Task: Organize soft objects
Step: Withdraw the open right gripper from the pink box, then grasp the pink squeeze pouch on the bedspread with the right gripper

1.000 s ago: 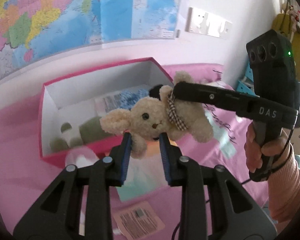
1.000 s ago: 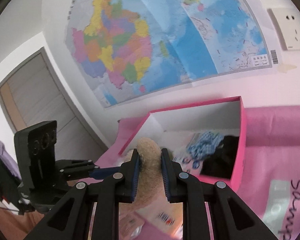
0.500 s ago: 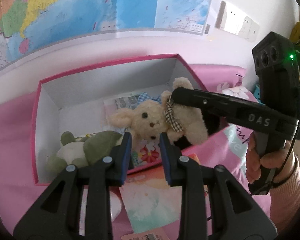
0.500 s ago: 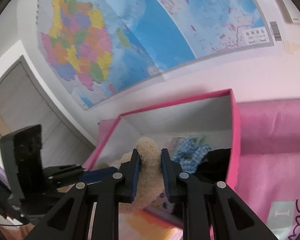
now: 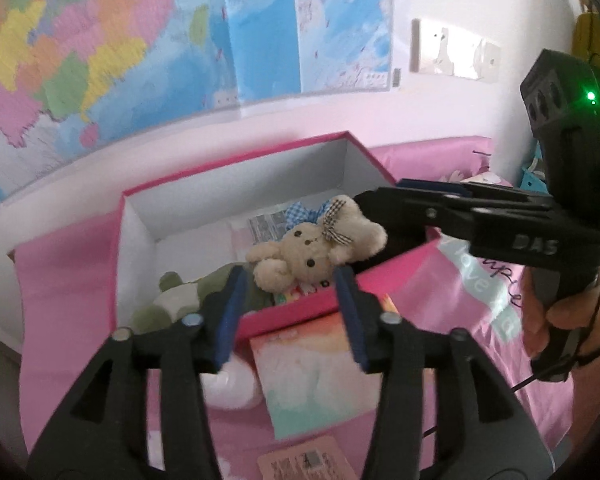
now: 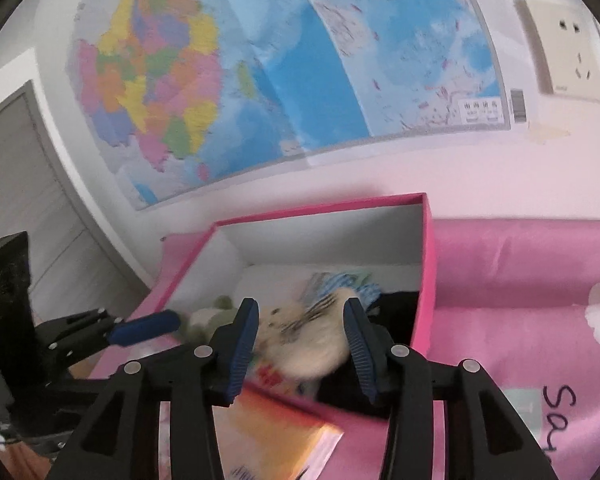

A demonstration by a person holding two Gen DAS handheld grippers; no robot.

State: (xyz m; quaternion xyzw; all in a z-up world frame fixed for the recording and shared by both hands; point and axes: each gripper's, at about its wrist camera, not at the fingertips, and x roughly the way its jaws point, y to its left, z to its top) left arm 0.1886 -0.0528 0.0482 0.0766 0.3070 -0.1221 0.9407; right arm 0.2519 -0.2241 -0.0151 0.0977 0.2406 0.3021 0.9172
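Observation:
A beige plush bunny [image 5: 312, 248] with a checked bow lies tilted inside the pink box [image 5: 236, 168], beside a green and white plush [image 5: 180, 300]. My left gripper [image 5: 290, 316] sits just short of the box's near wall, its jaws opening, and its pads are clear of the bunny. My right gripper [image 5: 380, 200] reaches in from the right with its tips by the bunny's body. In the right wrist view its jaws [image 6: 300, 340] are opening. The blurred bunny [image 6: 304, 344] is between the pads and free of them.
In the box there is also a blue checked cloth [image 6: 340, 284] and a black item [image 6: 396, 312]. A colourful booklet [image 5: 304, 372] and a printed card [image 5: 308, 460] lie on the pink cloth [image 5: 60, 280] before the box. A hand [image 5: 560, 320] holds the right gripper. The wall with the map [image 6: 260, 80] is close behind.
Both grippers were shut on the bunny in front of the box. They carried it over the box, then both sets of jaws spread and the bunny dropped inside.

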